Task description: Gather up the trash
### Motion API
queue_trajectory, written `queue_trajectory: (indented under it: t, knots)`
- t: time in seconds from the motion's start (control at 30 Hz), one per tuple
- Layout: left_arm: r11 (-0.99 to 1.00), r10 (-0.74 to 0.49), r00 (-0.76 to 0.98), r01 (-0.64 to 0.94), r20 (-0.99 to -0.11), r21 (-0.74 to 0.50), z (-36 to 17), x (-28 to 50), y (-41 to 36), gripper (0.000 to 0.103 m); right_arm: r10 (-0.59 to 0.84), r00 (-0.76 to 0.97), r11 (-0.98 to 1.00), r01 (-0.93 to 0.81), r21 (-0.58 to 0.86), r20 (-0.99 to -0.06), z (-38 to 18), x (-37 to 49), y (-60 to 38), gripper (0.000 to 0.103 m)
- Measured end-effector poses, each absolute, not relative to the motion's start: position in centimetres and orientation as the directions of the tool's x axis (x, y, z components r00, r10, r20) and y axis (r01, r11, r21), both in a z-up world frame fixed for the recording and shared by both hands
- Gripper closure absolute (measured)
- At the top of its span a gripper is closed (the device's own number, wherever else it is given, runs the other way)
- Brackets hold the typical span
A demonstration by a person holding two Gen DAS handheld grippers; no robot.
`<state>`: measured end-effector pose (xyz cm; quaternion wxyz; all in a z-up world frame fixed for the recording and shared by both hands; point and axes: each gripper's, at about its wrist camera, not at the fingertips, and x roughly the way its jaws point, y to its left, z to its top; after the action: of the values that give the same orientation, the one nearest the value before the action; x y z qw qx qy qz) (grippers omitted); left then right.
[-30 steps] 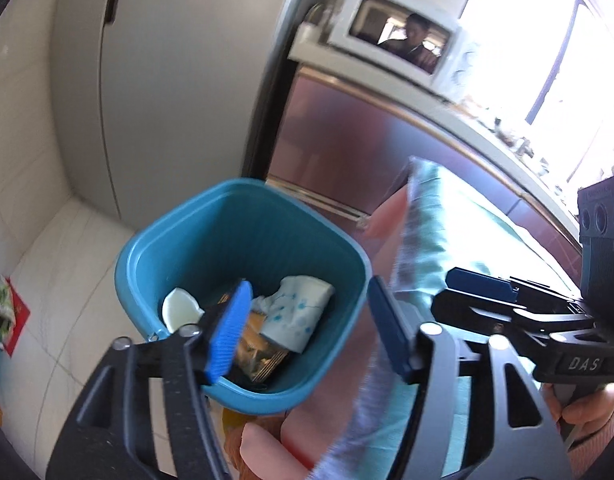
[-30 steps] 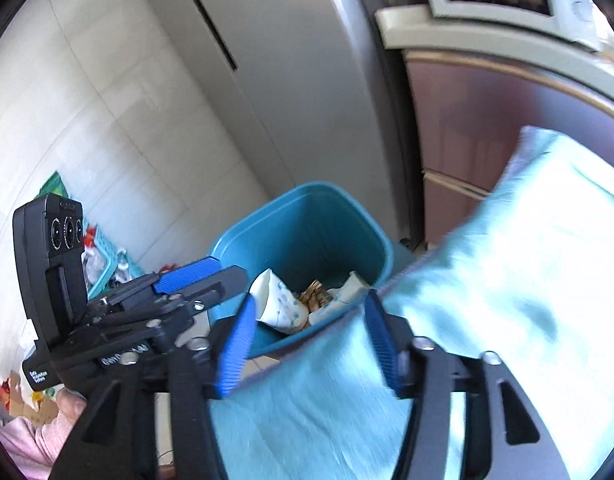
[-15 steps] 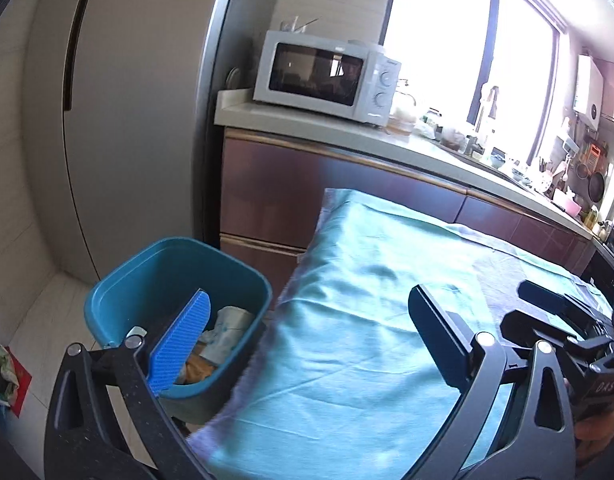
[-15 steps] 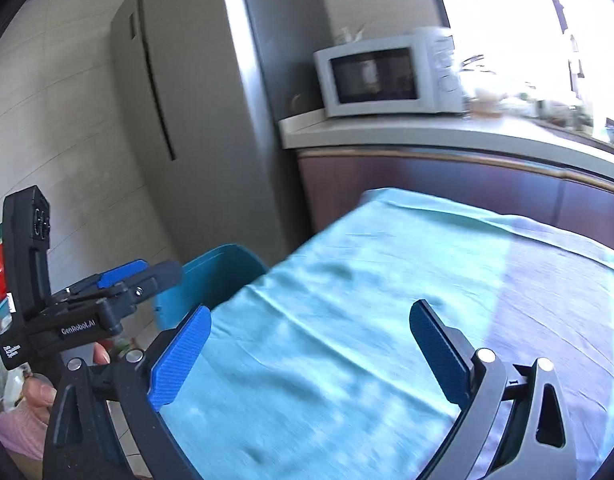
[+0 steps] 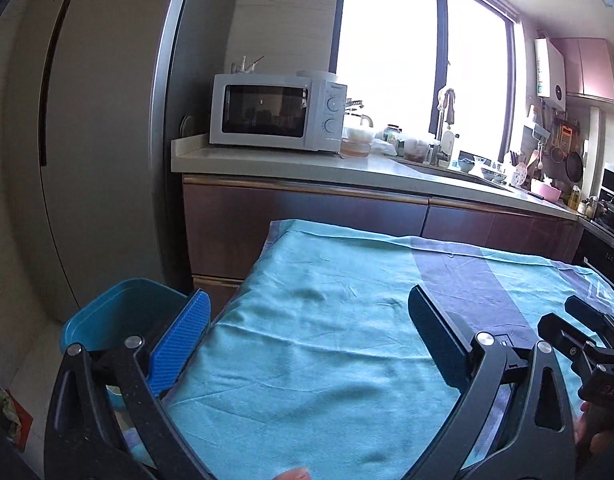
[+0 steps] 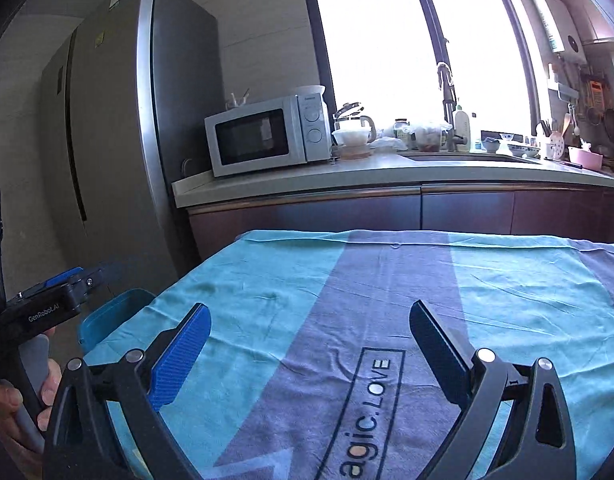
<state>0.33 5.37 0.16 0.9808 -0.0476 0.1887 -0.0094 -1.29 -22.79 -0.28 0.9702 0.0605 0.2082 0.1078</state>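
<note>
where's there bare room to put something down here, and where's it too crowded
The teal cloth covering the table is bare across its whole visible top, from the edge beside the blue bin to the far edge by the cabinets. The counter is crowded from the microwave to the sink; only its front strip is free.

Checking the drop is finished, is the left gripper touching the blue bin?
Cannot tell. In the left wrist view the left gripper stands open, its finger overlapping the blue bin with no depth cue.

We see the teal plastic bin (image 5: pixel 119 312) standing upright on the floor at about eight o'clock, just beside the table's corner; its contents are mostly hidden from our view.
</note>
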Motion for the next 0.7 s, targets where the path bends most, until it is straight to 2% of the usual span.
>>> queue_trajectory:
  t: [0.2, 0.7]
  knots:
    - [0.998, -0.041, 0.942, 0.020, -0.332, -0.066, 0.4, -0.4, 3.7, 0.006, 0.194, 0.914, 0.976, -0.143, 0.165, -0.356, 0.0, -2.7, -23.9, 0.007]
    - [0.999, -0.030, 0.949, 0.018, -0.314, -0.043, -0.1, -0.5, 2.9, 0.006, 0.166, 0.934, 0.981, -0.124, 0.149, -0.315, 0.1, -3.9, -24.4, 0.007]
